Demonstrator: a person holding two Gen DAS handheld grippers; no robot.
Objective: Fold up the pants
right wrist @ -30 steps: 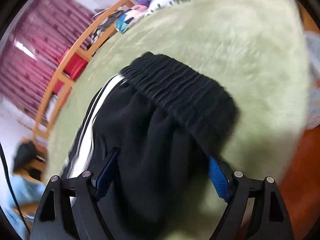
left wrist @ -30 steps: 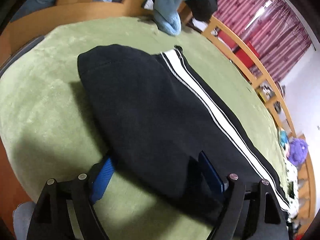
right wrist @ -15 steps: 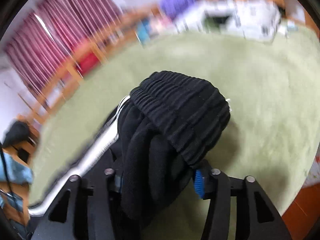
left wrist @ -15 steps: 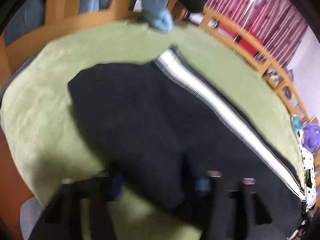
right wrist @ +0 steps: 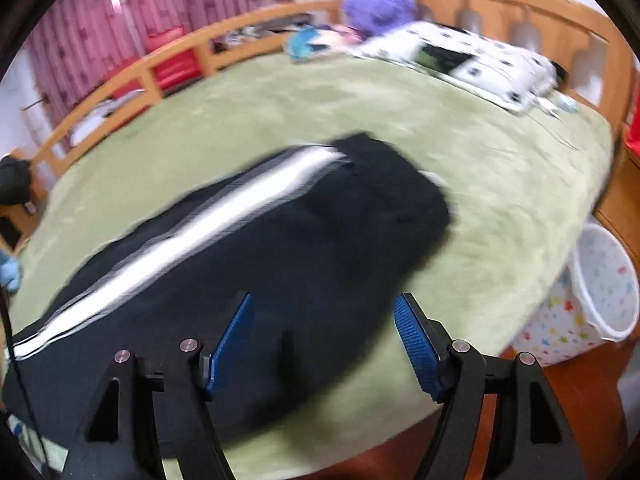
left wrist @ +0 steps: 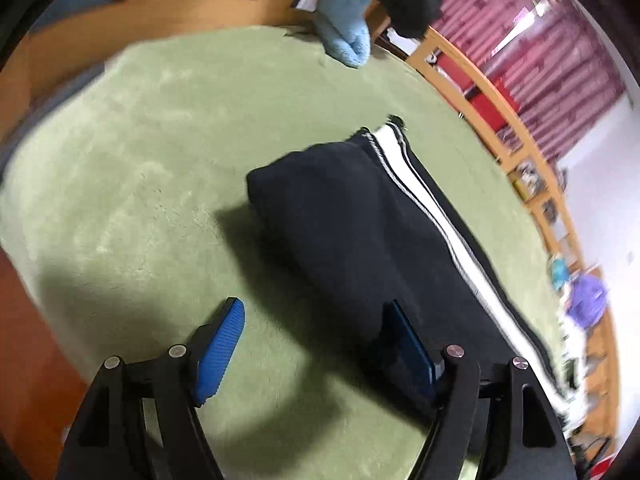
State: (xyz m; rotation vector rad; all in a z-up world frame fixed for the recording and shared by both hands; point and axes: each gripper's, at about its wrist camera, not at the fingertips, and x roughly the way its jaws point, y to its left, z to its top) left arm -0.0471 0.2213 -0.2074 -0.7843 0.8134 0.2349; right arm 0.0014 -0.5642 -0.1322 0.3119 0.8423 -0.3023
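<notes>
Left hand-held gripper open, pants flat

Open right claw above black pants

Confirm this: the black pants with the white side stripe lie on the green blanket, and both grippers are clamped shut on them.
Wrong on the grippers. Both wrist views show the left gripper and right gripper open, holding nothing. The black pants do lie on the green blanket.
</notes>
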